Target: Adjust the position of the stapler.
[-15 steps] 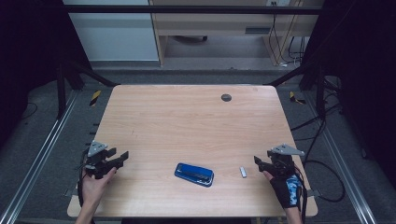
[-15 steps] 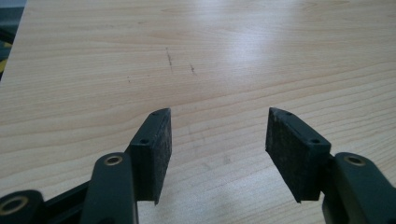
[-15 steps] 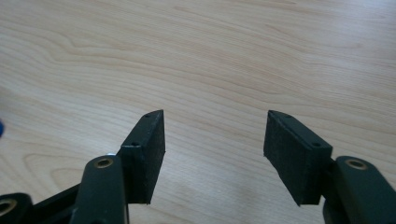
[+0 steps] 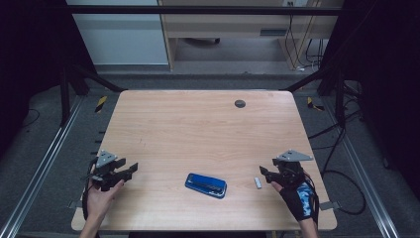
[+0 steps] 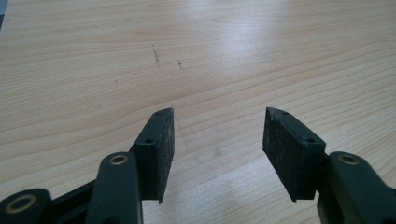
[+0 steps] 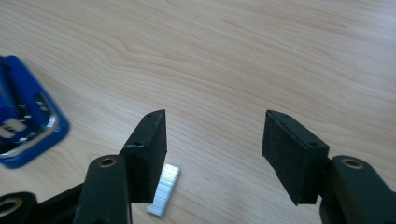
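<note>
A blue stapler (image 4: 206, 185) lies flat near the front middle of the wooden table (image 4: 198, 129); its edge also shows at the left of the right gripper view (image 6: 23, 121). A short silver strip of staples (image 4: 257, 182) rests to its right, just in front of my right gripper (image 4: 265, 173). In the right gripper view the staples (image 6: 163, 190) lie beside and below the left jaw, and the right gripper (image 6: 215, 116) is open and holds nothing. My left gripper (image 4: 130, 169) hovers at the table's front left, open over bare wood (image 5: 218, 116).
A dark round grommet (image 4: 239, 103) sits in the tabletop near the far edge. Metal rails (image 4: 44, 163) run along both sides of the table, and cables (image 4: 341, 168) trail on the floor to the right. A cabinet stands beyond the far edge.
My right gripper has edged slightly left, toward the strip of staples. The left gripper, the stapler and the staples have kept their places.
</note>
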A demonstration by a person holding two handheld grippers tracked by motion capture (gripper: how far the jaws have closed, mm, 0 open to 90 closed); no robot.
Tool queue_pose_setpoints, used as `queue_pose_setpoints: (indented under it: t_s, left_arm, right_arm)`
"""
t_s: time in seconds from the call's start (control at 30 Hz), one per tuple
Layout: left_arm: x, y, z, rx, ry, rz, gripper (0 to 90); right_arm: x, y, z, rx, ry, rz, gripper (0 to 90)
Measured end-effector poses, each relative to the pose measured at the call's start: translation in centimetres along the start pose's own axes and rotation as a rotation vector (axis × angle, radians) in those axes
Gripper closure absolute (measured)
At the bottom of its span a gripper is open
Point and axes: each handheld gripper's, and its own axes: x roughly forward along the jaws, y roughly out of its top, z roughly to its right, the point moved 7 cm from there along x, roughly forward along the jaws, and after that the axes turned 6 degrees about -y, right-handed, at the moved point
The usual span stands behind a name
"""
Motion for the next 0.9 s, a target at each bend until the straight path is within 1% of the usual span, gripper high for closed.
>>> queue_pose_setpoints:
  t_s: [0.03,0.1,0.13,0.17,0.23,0.27,0.3,0.33,0.37,0.4,0.43,0.47,0.5,0.53,0.6,0.63,0.67,0.8,0.83,0.9]
  left_arm:
    - [0.0,0.0,0.0,-0.002,-0.002,0.000,44.6]
    - [-0.2,0.0,0.1,0.002,-0.005,-0.004,45.5]
    - [-0.2,0.1,0.1,0.005,-0.002,-0.002,45.8]
    - [-0.2,0.1,0.0,0.005,-0.001,-0.005,45.8]
    - [-0.2,0.1,0.1,-0.006,0.002,-0.005,45.8]
    - [-0.2,0.0,0.1,-0.010,0.002,-0.010,45.8]
    - [-0.2,0.0,0.2,-0.009,0.000,-0.014,45.8]
    - [-0.1,0.0,0.2,-0.008,-0.006,-0.016,45.8]
    - [-0.1,0.0,0.3,-0.003,-0.004,-0.025,45.8]
    - [-0.1,0.0,0.3,-0.003,-0.004,-0.025,45.8]
    - [-0.1,0.1,0.5,0.001,-0.012,-0.027,45.8]
    - [-0.1,0.1,0.5,0.001,-0.012,-0.027,45.9]
    - [0.0,0.1,0.6,0.009,-0.011,-0.034,45.8]
    - [0.0,0.1,0.6,0.009,-0.011,-0.034,45.8]
    - [0.0,0.1,0.8,0.013,-0.017,-0.039,45.9]
    - [0.0,0.1,0.8,0.014,-0.018,-0.040,45.8]
    - [0.0,0.1,0.8,0.014,-0.018,-0.040,45.8]
    - [0.0,0.1,0.8,0.016,-0.018,-0.042,45.7]
    - [0.0,0.1,0.8,0.016,-0.018,-0.041,45.6]
    - [-0.1,0.2,0.8,0.014,-0.022,-0.039,45.6]
  right_arm:
    - [-0.1,0.3,-0.4,-0.006,0.011,-0.001,41.1]
    - [-0.1,0.8,-1.2,-0.047,0.030,0.001,42.1]
    - [-0.3,1.3,-1.9,-0.075,0.049,-0.002,42.7]
    - [-0.3,1.3,-1.9,-0.075,0.049,-0.002,42.7]
    - [-0.5,1.8,-2.6,-0.095,0.077,-0.004,42.7]
    - [-0.5,2.0,-2.9,-0.103,0.083,-0.007,42.9]
    - [-0.6,2.4,-3.3,-0.117,0.095,-0.015,44.7]
    - [-0.6,2.4,-3.3,-0.117,0.095,-0.015,44.7]
    - [-0.8,3.0,-3.7,-0.127,0.119,-0.012,46.4]
    - [-0.8,3.0,-3.7,-0.127,0.119,-0.012,46.4]
    - [-1.0,3.7,-4.1,-0.130,0.139,-0.019,47.9]
    - [-1.0,3.7,-4.1,-0.130,0.139,-0.019,47.9]
    - [-1.2,4.5,-4.6,-0.149,0.157,-0.012,48.6]
    - [-1.2,4.5,-4.6,-0.149,0.157,-0.012,48.6]
    - [-1.4,5.3,-5.2,-0.165,0.177,-0.007,50.6]
    - [-1.5,6.0,-5.9,-0.177,0.203,-0.006,51.6]
    - [-1.5,6.3,-6.2,-0.187,0.213,-0.008,51.9]
    - [-1.2,7.1,-7.4,-0.217,0.230,-0.022,52.4]
    - [-1.1,7.3,-7.7,-0.231,0.237,-0.027,52.4]
    - [-1.0,7.4,-8.0,-0.235,0.242,-0.029,52.4]
